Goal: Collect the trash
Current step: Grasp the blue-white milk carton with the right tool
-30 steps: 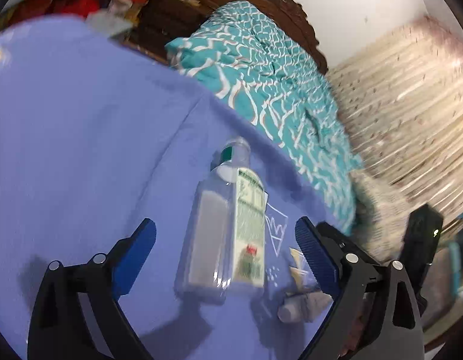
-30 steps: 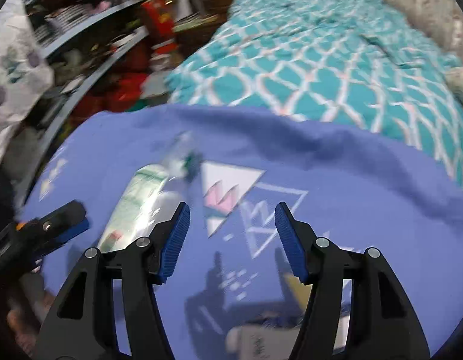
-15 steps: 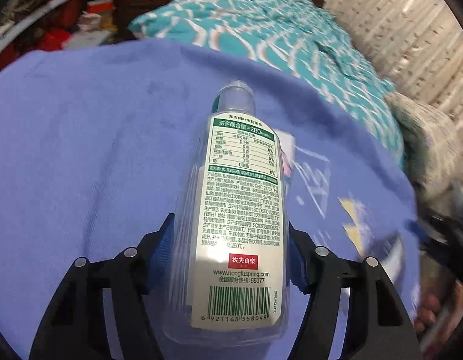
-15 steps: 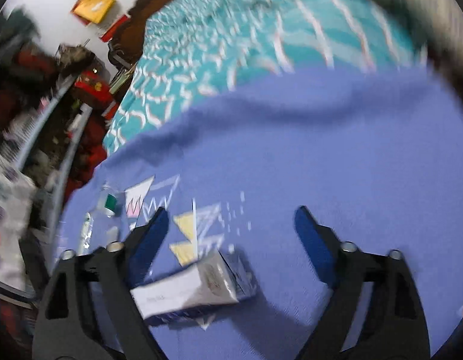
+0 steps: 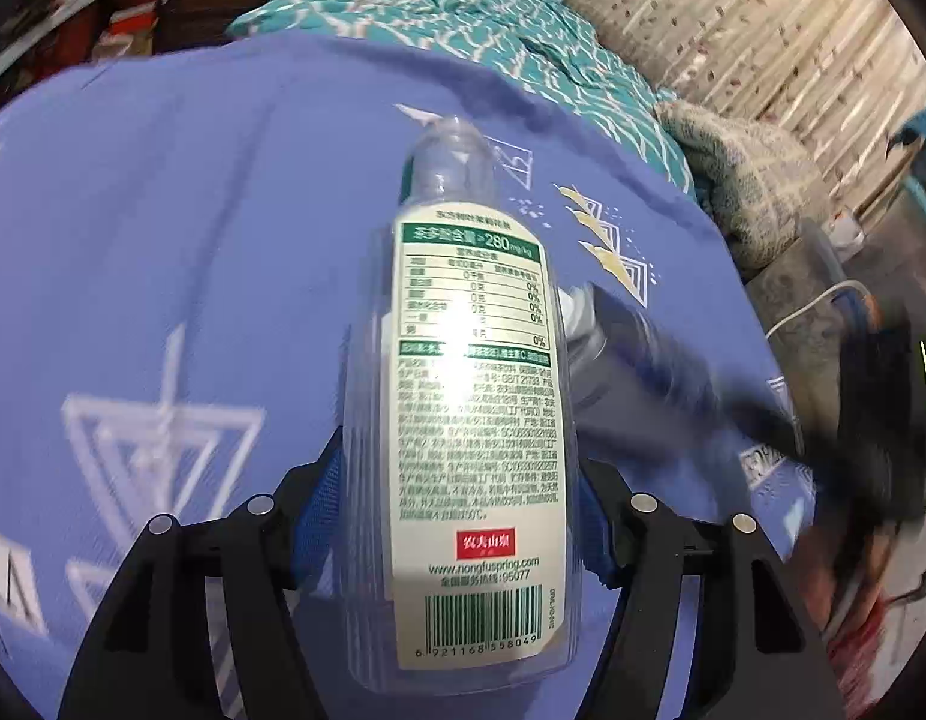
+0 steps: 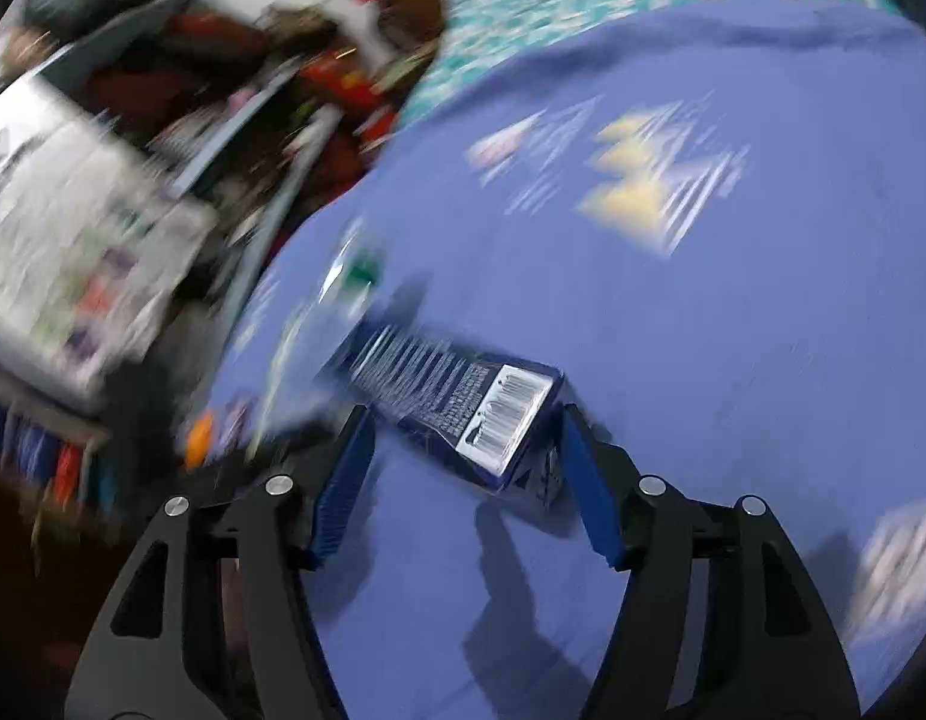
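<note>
Since 1 s ago, the clear plastic bottle [image 5: 463, 420], then lying on the purple cloth [image 5: 163, 210] between spread pads, is clamped in the left gripper [image 5: 457, 516] and lifted off the cloth; the right gripper [image 6: 463, 492], then over bare cloth, is now brought round the dark blue carton [image 6: 463, 402].

Bottle label [image 5: 475, 450]: white w/ green band reading "280 mg/kg", a nutrition table of 0% values, red brand block w/ white Chinese characters, "www.nongfuspring.com", "95077", barcode "6 921168 558049". Bottle looks empty; neck is pointed away from the camera, base nearest it.

Left gripper is angled steeply down, both blue pads pressed on the bottle's sides. Right gripper is tilted down less; its jaws have just been closing, w/ the carton between them. The pad on the right of the frame sits at the carton's corner; a gap is seen at the other pad. Carton lies on the cloth, white barcode panel up; its small print is too blurred to read.

In the left wrist view, the carton is seen just beside the bottle, w/ the right gripper blurred behind it. Teal patterned bedding [image 5: 463, 18] is seen beyond the cloth.
</note>
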`<state>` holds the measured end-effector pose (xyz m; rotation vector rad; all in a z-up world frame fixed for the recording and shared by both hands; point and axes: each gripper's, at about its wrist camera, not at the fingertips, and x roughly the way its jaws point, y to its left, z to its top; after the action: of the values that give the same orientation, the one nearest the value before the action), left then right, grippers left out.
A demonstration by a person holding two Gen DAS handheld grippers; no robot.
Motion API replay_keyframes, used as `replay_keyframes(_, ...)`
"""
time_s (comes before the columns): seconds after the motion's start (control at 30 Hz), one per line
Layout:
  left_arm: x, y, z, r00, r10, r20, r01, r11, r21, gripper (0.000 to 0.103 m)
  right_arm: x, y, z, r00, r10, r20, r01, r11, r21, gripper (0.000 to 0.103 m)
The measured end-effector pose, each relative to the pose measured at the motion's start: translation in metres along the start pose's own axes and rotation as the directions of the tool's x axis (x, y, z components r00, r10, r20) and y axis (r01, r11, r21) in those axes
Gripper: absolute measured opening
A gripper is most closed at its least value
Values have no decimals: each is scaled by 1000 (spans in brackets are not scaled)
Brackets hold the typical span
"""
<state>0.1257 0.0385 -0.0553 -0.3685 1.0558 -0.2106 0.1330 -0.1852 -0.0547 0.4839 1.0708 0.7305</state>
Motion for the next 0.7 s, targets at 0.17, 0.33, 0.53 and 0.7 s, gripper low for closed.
replay_keyframes(0.17, -18, 19, -19, 1000, -8, 9, 9, 999, -41, 61, -19, 50, -76, 998, -60, 31, 65, 984, -166, 68)
replay_keyframes(0.33, -25, 15, -33, 1000, 12, 18, -11, 1000, -19, 61, -39, 50, -69, 956, -210, 203, 250, 948, -197, 93)
replay_keyframes(0.53, -30, 13, -40, 999, 40, 25, -40, 999, -2, 61, 27, 66, -46, 926, -342, 158, 376, 856, -354, 97)
replay_keyframes(0.7, -31, 10, -43, 998, 65, 27, -65, 998, 1, 62, 66, 51, -19, 883, -446, 146, 462, 774, -433, 97)
